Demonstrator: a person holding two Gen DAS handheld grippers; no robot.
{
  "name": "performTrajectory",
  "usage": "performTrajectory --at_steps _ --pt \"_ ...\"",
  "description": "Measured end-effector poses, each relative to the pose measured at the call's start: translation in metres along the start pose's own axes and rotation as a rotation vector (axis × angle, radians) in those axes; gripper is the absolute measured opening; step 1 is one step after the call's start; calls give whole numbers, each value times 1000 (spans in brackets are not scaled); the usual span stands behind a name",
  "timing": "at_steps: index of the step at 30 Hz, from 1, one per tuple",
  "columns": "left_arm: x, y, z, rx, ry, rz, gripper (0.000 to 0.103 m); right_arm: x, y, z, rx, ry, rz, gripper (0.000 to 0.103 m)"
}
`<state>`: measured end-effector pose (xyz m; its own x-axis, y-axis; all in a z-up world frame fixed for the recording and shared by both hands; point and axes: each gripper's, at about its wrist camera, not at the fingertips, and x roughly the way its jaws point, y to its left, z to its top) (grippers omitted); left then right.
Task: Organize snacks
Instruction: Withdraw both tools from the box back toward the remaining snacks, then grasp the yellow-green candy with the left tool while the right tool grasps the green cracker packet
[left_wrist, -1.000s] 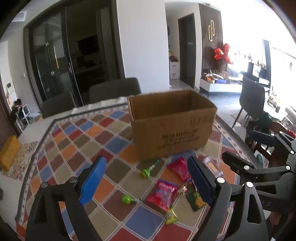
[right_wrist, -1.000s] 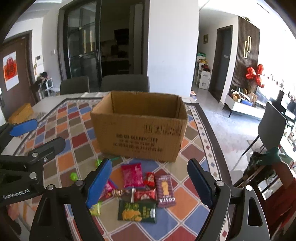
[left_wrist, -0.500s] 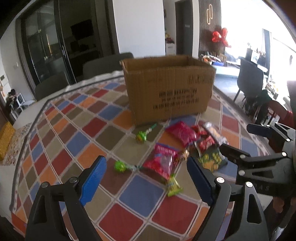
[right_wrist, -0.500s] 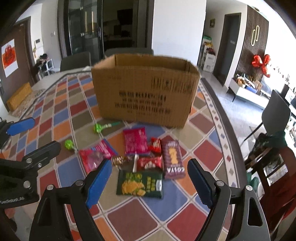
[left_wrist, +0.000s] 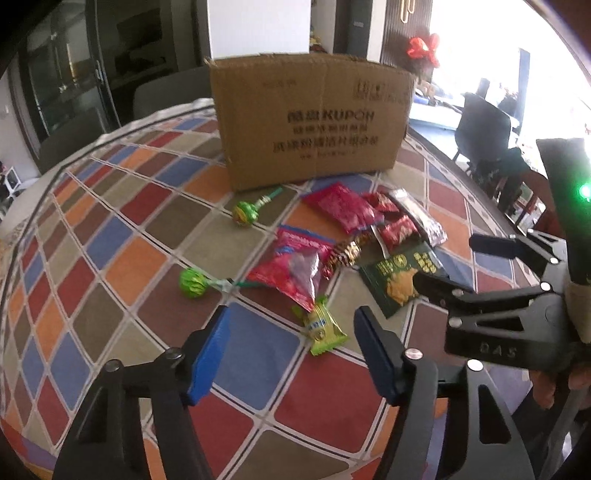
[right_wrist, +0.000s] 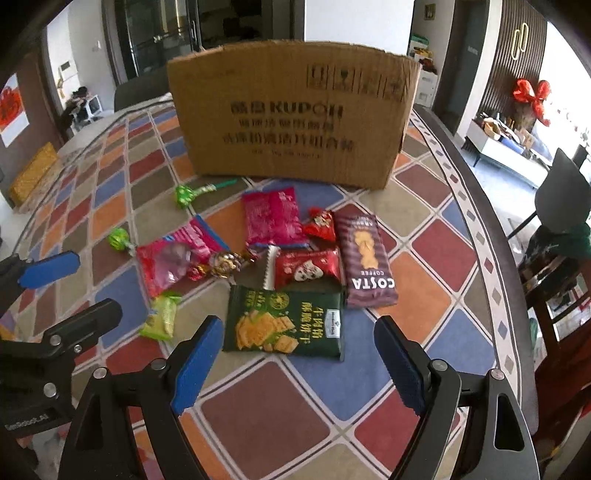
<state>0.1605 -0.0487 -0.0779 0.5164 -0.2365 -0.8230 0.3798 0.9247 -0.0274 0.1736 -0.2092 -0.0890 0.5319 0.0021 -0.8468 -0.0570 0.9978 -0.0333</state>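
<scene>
Cardboard box (right_wrist: 291, 110) upright at far side of checked tablecloth (right_wrist: 258, 413), open top facing up, inside hidden from both views. Snacks scattered loose on the cloth in front of it, none seen boxed yet.

Left gripper (left_wrist: 291, 350): jaws closing, nothing between the pads; small yellow-green candy packet (left_wrist: 323, 328) just ahead of the tips, lying flat. Right gripper (right_wrist: 295, 362): jaws spread wide, empty, hanging near the lower edge of the dark green cracker packet (right_wrist: 284, 321).

Likely step: first pick, one item per side.

For the left: bring tips down astride the candy packet, across its narrow width, not its length. Thin foil, probably slippery; pinch at the middle, not the crimped end.

For the right: cracker packet flat and wide, upper edge touching the red packet (right_wrist: 308, 267) and close to the purple Costa packet (right_wrist: 369, 258). Best taken by the free lower edge, one pad sliding under. Risk: dragging neighbours along.

Two green lollipops (left_wrist: 192, 282) well clear to the left, easy later picks.

Lift clear of the box wall before release.
</scene>
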Motion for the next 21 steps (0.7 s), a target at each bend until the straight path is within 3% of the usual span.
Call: performTrajectory --at_steps 2,9,14,21 --pt "5 -1 -2 3 15 -16 63 4 0 -1 -2 11 -19 84" --pt "21 -6 -5 12 46 -69 61 16 2 1 -5 63 30 84" --pt "29 -9 -4 13 53 -60 60 30 5 1 -11 105 36 84" --pt "41 -6 -1 -16 76 -41 48 41 7 3 -8 132 19 84"
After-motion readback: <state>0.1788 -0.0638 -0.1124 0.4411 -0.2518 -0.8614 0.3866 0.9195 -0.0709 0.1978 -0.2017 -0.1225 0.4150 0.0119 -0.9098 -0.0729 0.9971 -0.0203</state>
